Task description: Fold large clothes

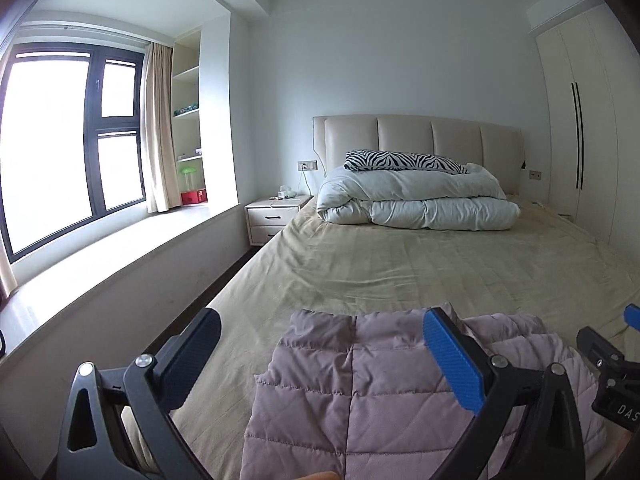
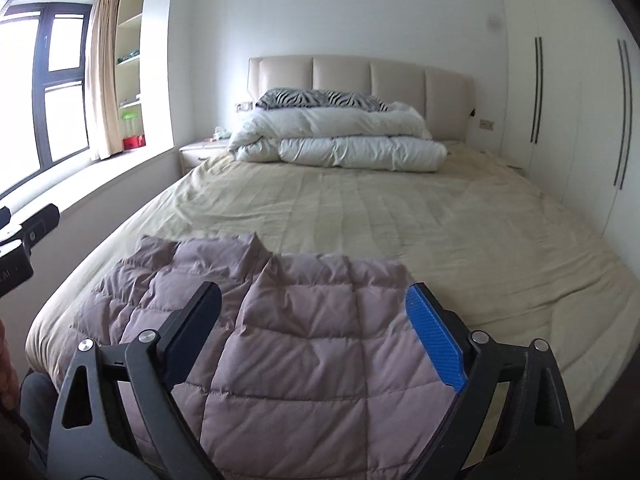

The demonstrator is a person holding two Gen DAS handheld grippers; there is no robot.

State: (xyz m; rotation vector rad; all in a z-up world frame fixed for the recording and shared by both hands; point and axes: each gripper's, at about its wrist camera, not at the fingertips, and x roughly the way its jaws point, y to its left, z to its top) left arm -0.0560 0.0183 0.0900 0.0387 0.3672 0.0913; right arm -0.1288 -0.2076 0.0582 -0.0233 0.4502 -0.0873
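A mauve quilted puffer jacket (image 1: 360, 392) lies on the near end of the bed, and it also shows in the right wrist view (image 2: 300, 320). My left gripper (image 1: 320, 328) is open and empty, held above the jacket's left part and the bed edge. My right gripper (image 2: 312, 304) is open and empty, held above the jacket's middle. The right gripper's body shows at the right edge of the left wrist view (image 1: 612, 364). The left gripper's body shows at the left edge of the right wrist view (image 2: 20, 240).
The bed (image 1: 440, 272) has a beige sheet (image 2: 400, 216). A folded white duvet (image 1: 420, 200) with a zebra-print pillow (image 1: 404, 161) lies by the headboard. A nightstand (image 1: 272, 216) and window bench (image 1: 120, 264) stand left, a wardrobe (image 2: 568, 100) right.
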